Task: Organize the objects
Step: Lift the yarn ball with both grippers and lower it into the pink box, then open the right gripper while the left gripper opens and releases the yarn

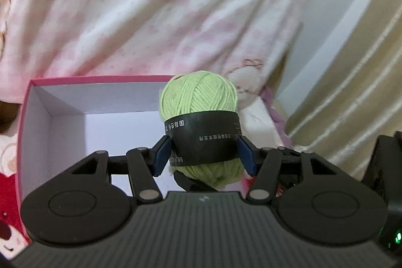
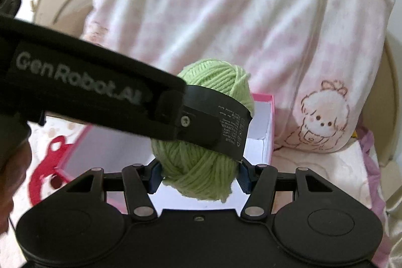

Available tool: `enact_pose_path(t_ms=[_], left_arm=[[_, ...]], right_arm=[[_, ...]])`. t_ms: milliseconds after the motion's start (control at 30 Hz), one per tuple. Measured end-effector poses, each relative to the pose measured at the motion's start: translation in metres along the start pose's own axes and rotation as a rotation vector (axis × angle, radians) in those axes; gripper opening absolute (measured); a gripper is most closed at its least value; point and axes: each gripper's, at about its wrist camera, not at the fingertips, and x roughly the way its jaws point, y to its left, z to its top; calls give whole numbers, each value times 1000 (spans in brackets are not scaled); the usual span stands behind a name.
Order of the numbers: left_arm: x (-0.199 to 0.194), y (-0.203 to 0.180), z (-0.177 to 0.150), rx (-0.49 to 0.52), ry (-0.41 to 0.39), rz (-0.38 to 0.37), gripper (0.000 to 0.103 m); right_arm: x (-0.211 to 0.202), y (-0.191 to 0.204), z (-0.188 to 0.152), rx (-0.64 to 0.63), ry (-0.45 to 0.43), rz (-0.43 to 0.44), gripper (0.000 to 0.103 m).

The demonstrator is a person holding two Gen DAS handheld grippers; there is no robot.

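My left gripper (image 1: 204,155) clamps the green yarn ball (image 1: 198,98) by its black paper band (image 1: 203,140). Just beyond it sits an open pink box (image 1: 37,117), white inside, with pink-and-white bedding (image 1: 150,4) behind.

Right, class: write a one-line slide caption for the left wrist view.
Left gripper clamps a green yarn ball by its black label above an open pink box.

Black left gripper (image 1: 204,155) and black right gripper (image 2: 199,173) have blue pads, silver pivot screws; one bears white "GenRobot.AI" lettering.
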Motion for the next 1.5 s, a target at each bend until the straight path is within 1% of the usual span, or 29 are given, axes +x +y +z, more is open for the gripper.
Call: enact_pose_path(t_ms=[67,133,167,233,333,400,433,500,567,667,733,800,867,900,967,1000,1033,1067,1100,1167,1200,1267,1300,1333,1400,1433,1500], left_arm=[[16,12,-1,-42,0,4,56],[28,16,-3,-66,1,32,56],[34,19,-5,-73,0,34,55],[44,23,-6,-78,-1,24,55],[55,38,-6,-137,5,-18,54],[60,52,-5,-211,7,-50,52],[62,60,-4,-249,12,-77,51],[69,76,-1,-326,43,-124,50],[75,85,0,-363,69,-141,50],[84,88,-1,-385,114,-129,49],[89,86,-4,-371,129,-95,49],[94,85,-8,-383,143,-97,48],[98,83,-10,-401,159,-97,47],[99,81,-11,-401,152,-95,46],[107,74,-11,-373,154,-95,46],[113,71,-12,-370,171,-100,46],[117,69,-12,-369,183,-114,45],[122,65,-10,-363,187,-135,45],[124,62,-9,-324,220,-163,44],[125,55,-3,-269,210,-130,45],[123,53,-1,-248,212,-126,45],[117,51,2,-228,225,-118,46],[113,50,4,-210,230,-117,45],[109,49,6,-196,224,-119,45],[98,47,12,-167,205,-126,45],[96,45,15,-157,192,-117,45],[97,41,19,-128,183,-73,44]], right_arm=[[15,-2,2,11,27,0,62],[28,-10,3,50,57,40,62],[34,-16,2,82,68,53,62],[43,-22,3,99,84,48,62],[52,-21,4,82,105,22,62],[55,-21,7,63,111,22,62],[57,-21,8,60,117,23,65],[60,-20,11,38,140,29,67],[63,-20,12,-4,163,37,67],[60,-21,10,-47,191,66,67],[57,-23,8,-74,210,111,72],[51,-26,4,-75,197,106,75],[47,-30,1,-71,184,126,74],[45,-31,-1,-71,174,130,71],[42,-31,-5,-81,153,115,60],[40,-30,-7,-91,130,98,47],[39,-29,-9,-101,109,90,43],[39,-28,-10,-113,101,85,42],[40,-26,-12,-127,95,67,37],[45,-24,-13,-138,95,26,35],[49,-24,-14,-138,102,11,34],[55,-27,-14,-139,86,-20,27],[56,-28,-18,-137,76,-31,21],[57,-28,-21,-143,72,-49,18],[57,-34,-25,-135,62,-80,15],[61,-35,-21,-128,65,-81,15],[59,-36,-22,-125,70,-78,16]])
